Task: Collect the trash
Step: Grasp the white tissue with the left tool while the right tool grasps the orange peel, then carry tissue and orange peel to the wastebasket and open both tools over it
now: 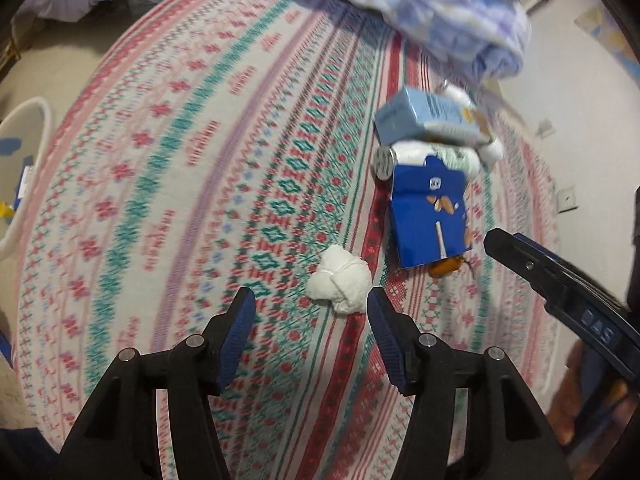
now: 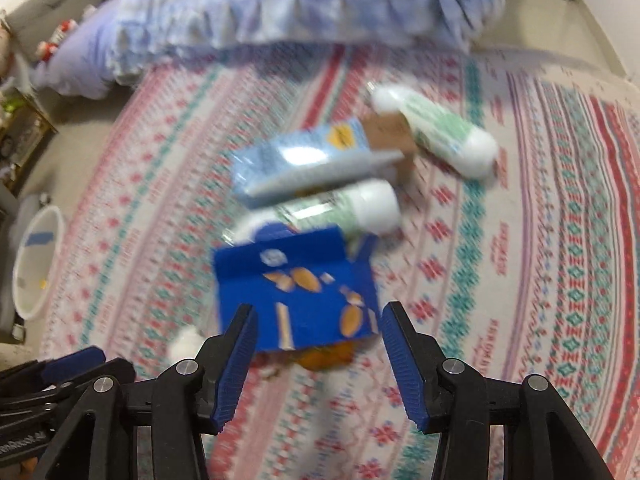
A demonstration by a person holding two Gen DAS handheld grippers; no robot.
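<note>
Trash lies on a patterned bedspread (image 1: 192, 168). A crumpled white tissue (image 1: 340, 284) lies just beyond my open left gripper (image 1: 312, 312), between its fingertips. A dark blue snack box (image 1: 430, 216) lies beyond it, with a light blue box (image 1: 428, 116) and white-green bottles (image 1: 452, 156) behind. In the right wrist view my open right gripper (image 2: 316, 320) hovers over the near end of the dark blue box (image 2: 296, 292). An orange piece (image 2: 328, 356) pokes out beneath the box. The light blue box (image 2: 312, 160) and two bottles (image 2: 440, 132) lie farther back.
A white bin (image 1: 24, 168) stands on the floor left of the bed; it also shows in the right wrist view (image 2: 36, 260). A folded lilac blanket (image 1: 420, 4) lies at the far end of the bed. The right gripper's finger (image 1: 560, 280) shows at right.
</note>
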